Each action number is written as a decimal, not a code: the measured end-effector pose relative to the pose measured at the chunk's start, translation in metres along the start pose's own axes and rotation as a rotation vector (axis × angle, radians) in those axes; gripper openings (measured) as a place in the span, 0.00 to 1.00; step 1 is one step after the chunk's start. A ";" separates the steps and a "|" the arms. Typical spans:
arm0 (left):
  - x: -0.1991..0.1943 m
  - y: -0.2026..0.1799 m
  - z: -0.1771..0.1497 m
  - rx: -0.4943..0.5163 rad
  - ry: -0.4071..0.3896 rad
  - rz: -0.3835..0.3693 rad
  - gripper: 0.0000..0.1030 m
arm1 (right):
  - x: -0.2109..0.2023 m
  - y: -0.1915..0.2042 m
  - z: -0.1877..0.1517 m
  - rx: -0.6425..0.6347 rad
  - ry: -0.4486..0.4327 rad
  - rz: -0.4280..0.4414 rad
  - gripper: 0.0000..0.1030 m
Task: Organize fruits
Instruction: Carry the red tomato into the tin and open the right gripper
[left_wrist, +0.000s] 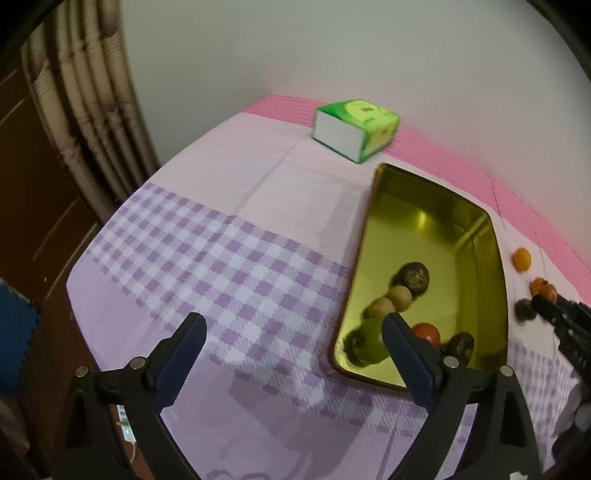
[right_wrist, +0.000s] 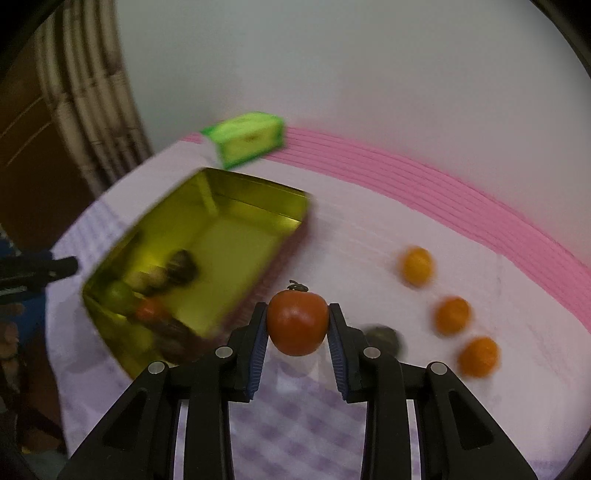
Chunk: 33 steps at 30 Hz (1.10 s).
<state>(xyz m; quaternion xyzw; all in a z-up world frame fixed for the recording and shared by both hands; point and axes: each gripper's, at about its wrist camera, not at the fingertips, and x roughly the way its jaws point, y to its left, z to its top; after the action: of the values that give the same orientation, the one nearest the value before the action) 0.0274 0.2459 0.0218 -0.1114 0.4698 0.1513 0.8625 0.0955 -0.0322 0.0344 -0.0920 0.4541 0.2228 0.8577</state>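
Right wrist: right tongs (right_wrist: 297, 326) grip one tomato (right_wrist: 297, 322); three oranges (right_wrist: 416, 265) loose; left tongs (left_wrist: 293, 356) released.

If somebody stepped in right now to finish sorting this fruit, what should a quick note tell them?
Right tool: shut on a red tomato, beside the tray.
Left tool: open, empty, at the gold tray's near-left corner.
Done: several fruits already lie in the tray.
Left: put the tomato in, then three orange fruits and one dark fruit on the cloth.
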 end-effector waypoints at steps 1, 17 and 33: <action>0.000 0.002 0.001 -0.011 -0.002 0.002 0.92 | 0.003 0.009 0.004 -0.013 0.000 0.017 0.31; 0.006 0.019 0.003 -0.080 0.009 0.049 0.92 | 0.070 0.082 0.020 -0.115 0.133 0.082 0.31; 0.007 0.016 0.000 -0.072 0.005 0.049 0.92 | 0.087 0.090 0.017 -0.140 0.165 0.056 0.32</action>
<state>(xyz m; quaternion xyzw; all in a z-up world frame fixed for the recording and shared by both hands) 0.0256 0.2619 0.0152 -0.1313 0.4690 0.1888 0.8527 0.1088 0.0800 -0.0234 -0.1569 0.5089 0.2697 0.8023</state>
